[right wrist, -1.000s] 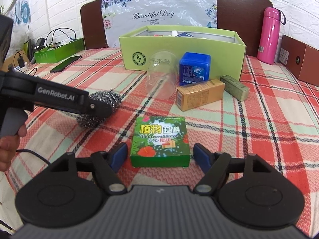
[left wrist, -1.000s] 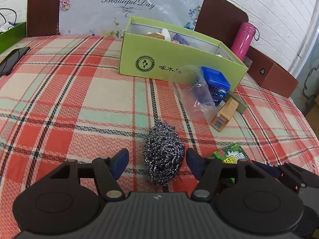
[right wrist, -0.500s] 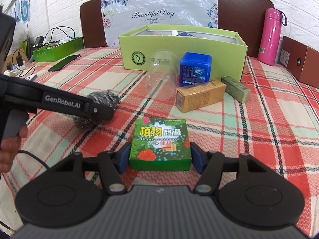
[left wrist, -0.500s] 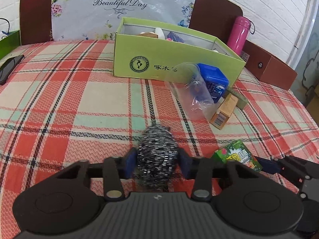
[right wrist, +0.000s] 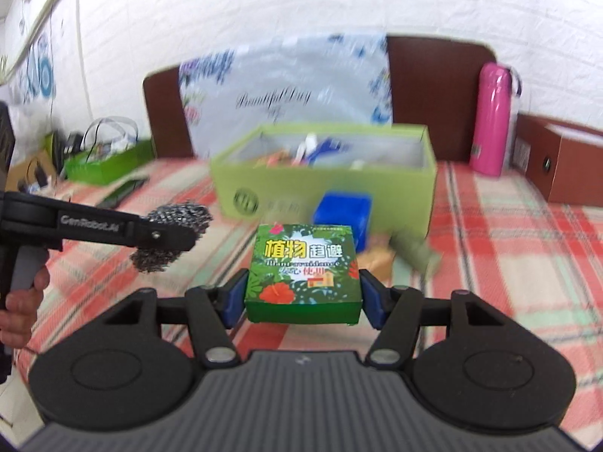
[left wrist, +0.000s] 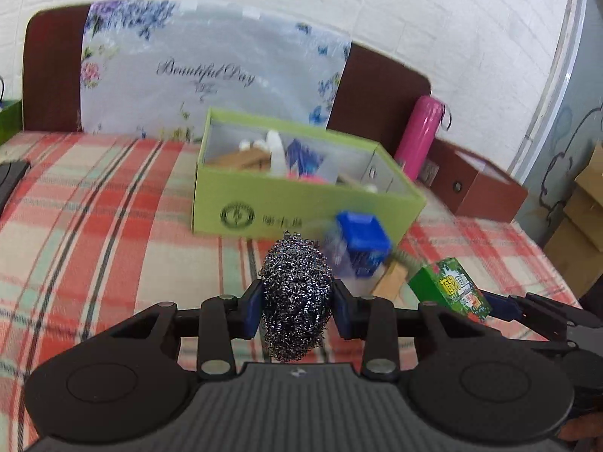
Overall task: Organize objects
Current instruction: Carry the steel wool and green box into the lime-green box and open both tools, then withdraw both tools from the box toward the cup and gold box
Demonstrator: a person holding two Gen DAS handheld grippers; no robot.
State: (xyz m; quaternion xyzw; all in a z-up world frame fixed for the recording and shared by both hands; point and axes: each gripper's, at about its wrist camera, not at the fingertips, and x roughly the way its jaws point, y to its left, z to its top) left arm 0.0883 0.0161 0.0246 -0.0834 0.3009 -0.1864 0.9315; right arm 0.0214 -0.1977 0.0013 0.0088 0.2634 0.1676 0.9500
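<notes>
My left gripper (left wrist: 297, 307) is shut on a steel wool scrubber (left wrist: 296, 293) and holds it above the plaid cloth; the scrubber also shows in the right wrist view (right wrist: 171, 237). My right gripper (right wrist: 301, 299) is shut on a flat green box with flower print (right wrist: 303, 271), lifted off the cloth; the box also shows in the left wrist view (left wrist: 450, 286). An open light-green cardboard box (left wrist: 301, 203) (right wrist: 331, 184) with several items inside stands ahead of both grippers.
A blue box (left wrist: 363, 243) (right wrist: 343, 213), a tan carton (left wrist: 390, 280) and an olive carton (right wrist: 412, 250) lie in front of the green box. A pink bottle (right wrist: 493, 116) and a brown box (right wrist: 561, 158) stand at the right. A phone (left wrist: 9, 179) lies far left.
Both grippers closed on their objects and lifted them off the cloth. The view has risen and moved toward the light-green box.
</notes>
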